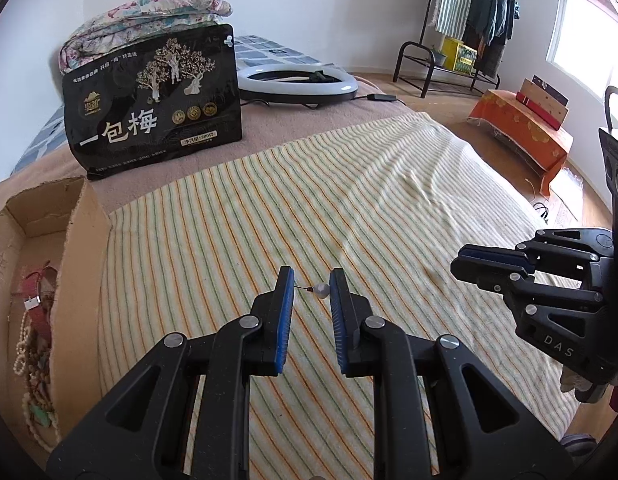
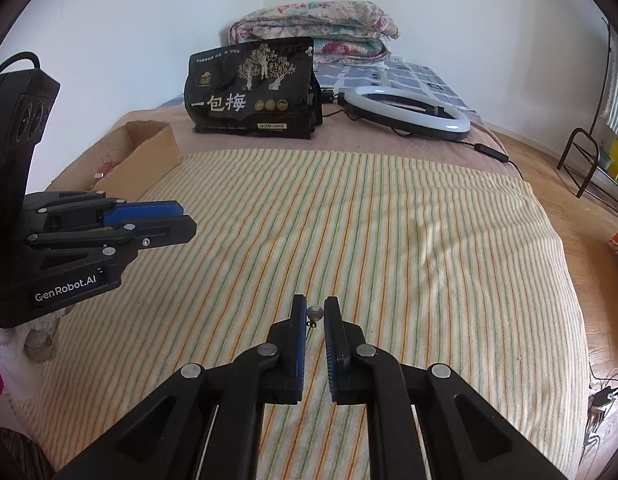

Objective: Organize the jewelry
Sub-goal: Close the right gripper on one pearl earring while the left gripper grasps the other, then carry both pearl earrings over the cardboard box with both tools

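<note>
Pearl stud pinched by left tool, another by right tool; necklaces left-view only.

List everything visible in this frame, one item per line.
Earrings: two, white pearl, one between the left fingers, one between the right; grip unclear.
Box: one, brown cardboard, left on the bed.
Jewelry: a pile of bead strands plus a red strap, in the box.
Towel: one, striped, spread on the bed.
Bag: one, black, upright behind the towel.
Ring light: one, white, flat beside the bag.
Quilt: one, floral, folded behind the bag.
Rack: one, black, hung with clothes, far corner.
Left gripper: black, blue pads, above the towel.
Right gripper: same, above the towel.
</note>
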The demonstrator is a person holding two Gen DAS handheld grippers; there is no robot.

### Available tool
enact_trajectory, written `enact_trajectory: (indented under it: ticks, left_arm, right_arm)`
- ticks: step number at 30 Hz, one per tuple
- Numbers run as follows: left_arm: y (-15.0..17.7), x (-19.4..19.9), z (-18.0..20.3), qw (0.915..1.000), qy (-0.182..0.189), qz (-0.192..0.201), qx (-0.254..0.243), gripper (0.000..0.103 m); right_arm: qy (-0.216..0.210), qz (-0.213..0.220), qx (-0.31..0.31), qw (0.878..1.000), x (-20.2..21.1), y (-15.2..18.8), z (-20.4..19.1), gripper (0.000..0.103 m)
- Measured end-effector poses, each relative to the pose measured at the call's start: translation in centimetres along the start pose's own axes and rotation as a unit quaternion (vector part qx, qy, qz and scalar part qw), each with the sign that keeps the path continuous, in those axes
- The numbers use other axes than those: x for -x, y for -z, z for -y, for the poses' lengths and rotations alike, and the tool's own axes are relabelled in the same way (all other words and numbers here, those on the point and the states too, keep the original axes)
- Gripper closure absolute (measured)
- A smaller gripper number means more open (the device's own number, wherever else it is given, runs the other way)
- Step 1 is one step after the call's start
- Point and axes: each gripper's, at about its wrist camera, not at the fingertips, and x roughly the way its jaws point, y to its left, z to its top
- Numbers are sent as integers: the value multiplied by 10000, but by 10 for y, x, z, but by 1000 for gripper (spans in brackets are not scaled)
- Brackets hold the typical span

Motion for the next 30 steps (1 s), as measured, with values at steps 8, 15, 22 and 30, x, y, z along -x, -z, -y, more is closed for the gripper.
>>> enact_trajectory:
  ticks: [8,15,22,30]
  left_arm:
    - [-2,43,-22,9993,-3,266,258,86]
    - [-1,81,-54,9977,-131,491,453,86]
    - [5,113,-91,9951,-367,664,631,86]
    - [17,142,-128,9921,-670,762,734,86]
  right_arm:
    - [9,274,138,9995,32,-21,-19,97]
    - [-65,489,283,9984,50,-44,-47,97]
    - [-196,653,509,9964,58,-66,-86,97]
    - [-424,821,694,9933,59,-95,-132,97]
